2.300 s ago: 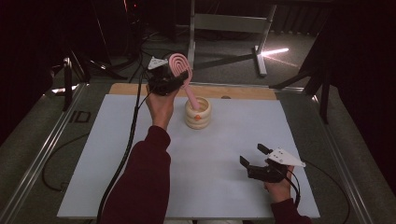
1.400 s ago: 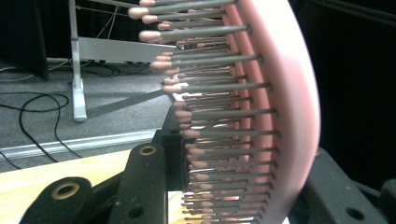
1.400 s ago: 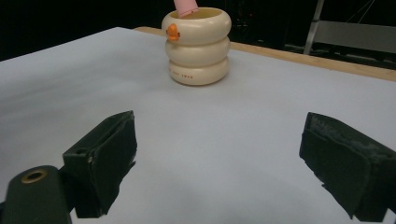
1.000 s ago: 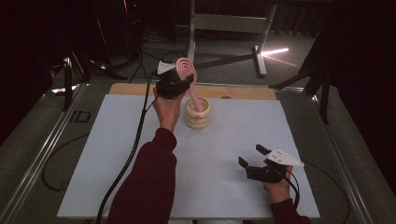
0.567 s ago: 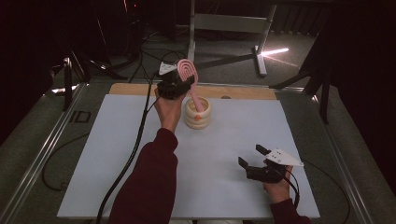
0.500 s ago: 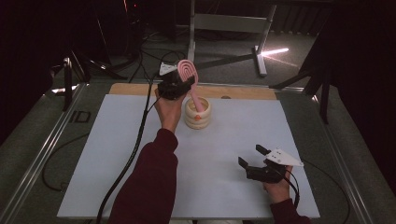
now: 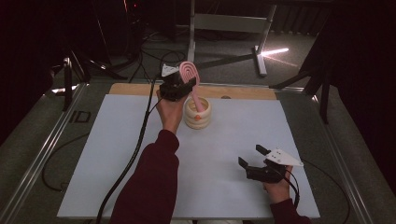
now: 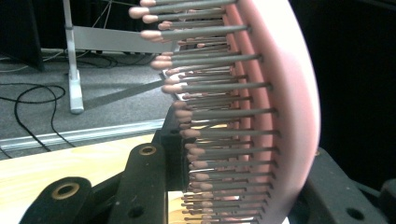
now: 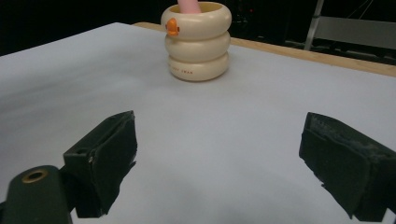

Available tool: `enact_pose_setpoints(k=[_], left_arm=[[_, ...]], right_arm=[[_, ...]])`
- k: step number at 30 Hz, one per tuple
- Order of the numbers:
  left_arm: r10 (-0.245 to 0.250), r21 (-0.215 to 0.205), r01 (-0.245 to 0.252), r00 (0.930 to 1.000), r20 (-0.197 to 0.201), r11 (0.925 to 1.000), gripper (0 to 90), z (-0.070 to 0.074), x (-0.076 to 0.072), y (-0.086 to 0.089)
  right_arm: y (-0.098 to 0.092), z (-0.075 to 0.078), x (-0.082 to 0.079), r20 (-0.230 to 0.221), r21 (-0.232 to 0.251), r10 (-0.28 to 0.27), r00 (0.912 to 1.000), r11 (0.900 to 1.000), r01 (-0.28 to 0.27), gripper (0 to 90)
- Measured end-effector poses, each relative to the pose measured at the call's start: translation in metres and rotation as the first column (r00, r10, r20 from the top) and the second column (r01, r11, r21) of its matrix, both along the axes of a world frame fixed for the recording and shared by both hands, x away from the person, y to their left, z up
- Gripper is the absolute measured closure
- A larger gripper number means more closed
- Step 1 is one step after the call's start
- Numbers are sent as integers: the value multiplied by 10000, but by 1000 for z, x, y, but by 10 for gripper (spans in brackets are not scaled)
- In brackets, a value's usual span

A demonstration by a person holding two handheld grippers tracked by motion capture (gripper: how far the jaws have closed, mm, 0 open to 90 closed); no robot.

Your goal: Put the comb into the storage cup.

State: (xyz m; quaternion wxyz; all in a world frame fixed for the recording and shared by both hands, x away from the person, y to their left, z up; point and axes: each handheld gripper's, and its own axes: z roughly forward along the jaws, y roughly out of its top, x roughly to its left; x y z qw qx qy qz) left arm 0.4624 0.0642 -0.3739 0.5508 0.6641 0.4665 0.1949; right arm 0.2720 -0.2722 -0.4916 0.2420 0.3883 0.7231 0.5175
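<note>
A pink hairbrush [image 7: 189, 74] stands tilted, its handle down inside a cream ringed cup [image 7: 197, 116] with a small orange duck face. My left gripper [image 7: 180, 86] is shut on the brush head just above and left of the cup. In the left gripper view the grey bristles with pink tips [image 8: 224, 112] point left between the jaws of the left gripper [image 8: 238, 186]. My right gripper [image 7: 252, 158] rests low at the mat's near right, open with nothing between its pads. Its own view, over the right gripper [image 9: 224, 154], shows the cup [image 9: 198, 42] farther off.
A white mat [image 7: 116, 154] covers the table, with a wooden strip [image 7: 243, 92] along its far edge. Metal rails [image 7: 42, 154] frame the table. A black cable [image 7: 135, 144] trails from the left gripper across the mat. A metal stand [image 7: 224, 23] is behind the table.
Since the earliest frame the left gripper and the brush have shifted slightly right, toward the cup. Over the last second nothing has visibly moved.
</note>
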Motion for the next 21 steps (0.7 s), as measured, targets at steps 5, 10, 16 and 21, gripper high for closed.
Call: enact_pose_setpoints(k=[5, 10, 16, 21], left_arm=[[-8, 99, 8, 10000, -3, 10000, 635, 0, 0, 0], [55, 123, -54, 10000, -27, 9999, 634, -1, 1, 0], [41, 145, -41, 10000, -34, 9999, 634, -2, 1, -1], [67, 184, -66, 10000, -48, 9998, 634, -3, 1, -2]], right_arm=[[0, 0, 0, 2, -1, 1, 10000, 10000, -1, 114], [0, 0, 0, -14, 17, 19, 10000, 10000, -19, 114], [0, 0, 0, -11, 9, 4, 10000, 10000, -4, 114], [0, 0, 0, -7, 27, 12, 10000, 10000, -12, 114]])
